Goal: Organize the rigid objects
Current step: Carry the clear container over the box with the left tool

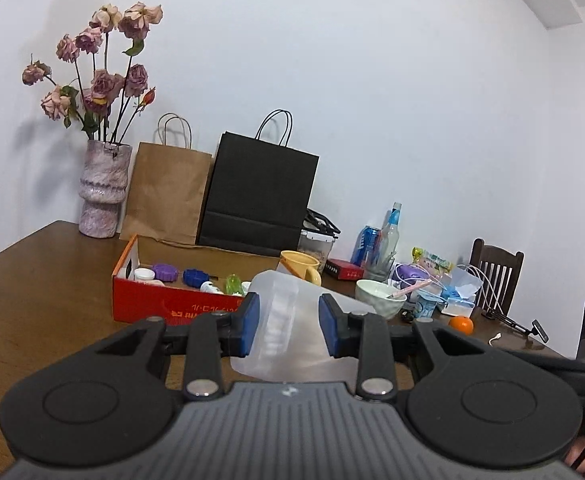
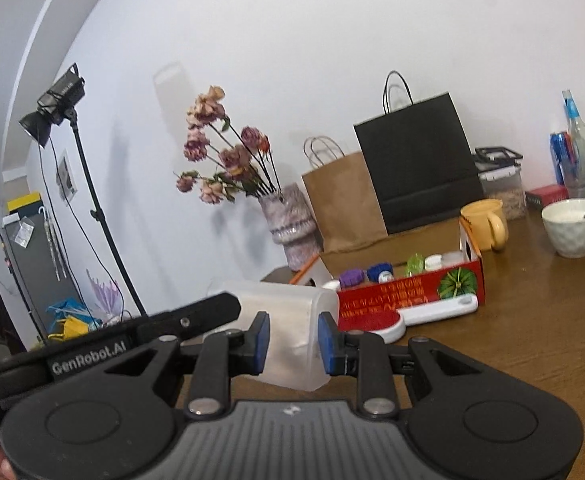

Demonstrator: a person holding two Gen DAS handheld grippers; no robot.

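Note:
A translucent plastic container [image 1: 288, 292] hangs tilted above the wooden table [image 1: 52, 288], held from both sides. My left gripper [image 1: 288, 322] is shut on it, blue pads pressed against its walls. My right gripper [image 2: 292, 342] is shut on the same container [image 2: 288, 304], with the left gripper's black body [image 2: 140, 340] reaching in from the left. Behind it stands an open red cardboard box [image 1: 172, 306] holding several small items: purple and blue caps, a green piece, white jars. In the right wrist view the red box [image 2: 412, 300] lies just right of the container.
A white-handled brush with a red pad [image 2: 432, 312] lies before the box. Yellow mug [image 1: 300, 266], white bowl [image 1: 380, 296], orange [image 1: 462, 324], bottles and clutter stand to the right. Vase of dried roses [image 1: 102, 196], brown bag [image 1: 164, 192], black bag [image 1: 260, 196] line the wall. Light stand [image 2: 92, 208] at left.

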